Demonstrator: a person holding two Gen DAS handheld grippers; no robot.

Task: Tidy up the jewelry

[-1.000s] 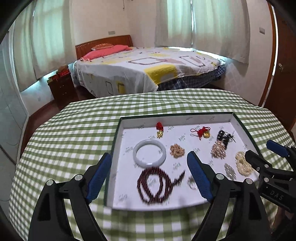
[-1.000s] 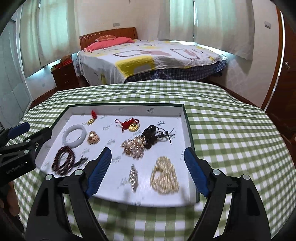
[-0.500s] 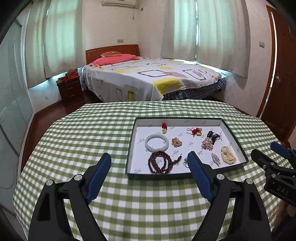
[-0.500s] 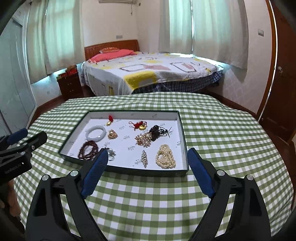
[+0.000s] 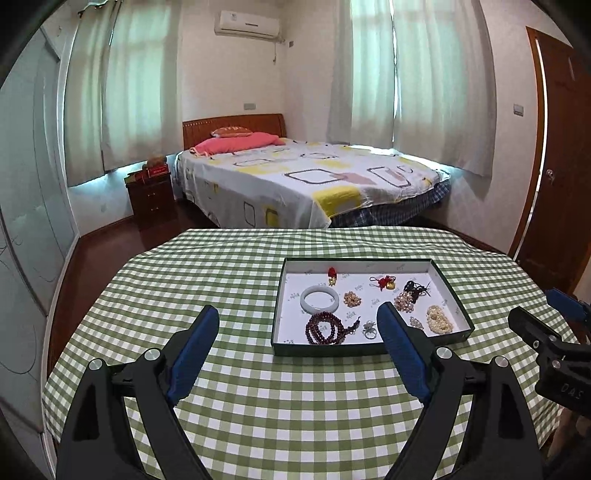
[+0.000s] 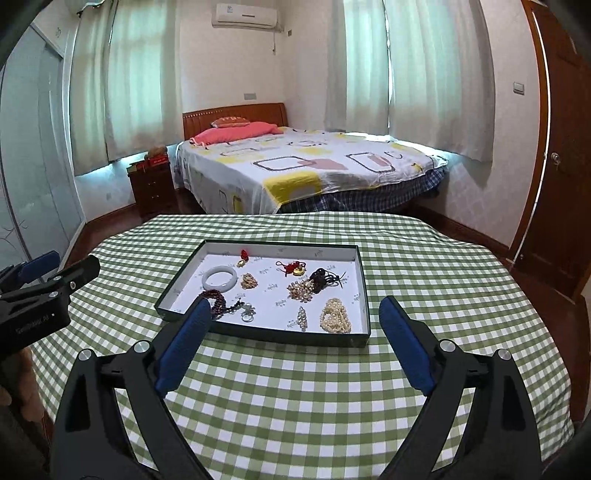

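Smooth jade bangle (image 5: 320, 298), beaded strands, shallow rectangular tray (image 5: 373, 349)

**Surroundings: bedroom beyond the bench**

The bench (image 5: 258, 387) is covered by a green-and-white checked cloth. Behind it stands a bed (image 5: 303, 181) with a wooden headboard (image 5: 232, 127), a patterned white, yellow and grey spread, and pink pillows (image 5: 236, 142) at the head. A dark wooden nightstand (image 5: 149, 195) sits just beside the bed, with red items on top. Pale curtains (image 5: 424, 81) cover the windows. An air conditioner (image 5: 246, 23) is mounted high on the far wall. A brown wooden door (image 5: 554, 158) occupies the right side.
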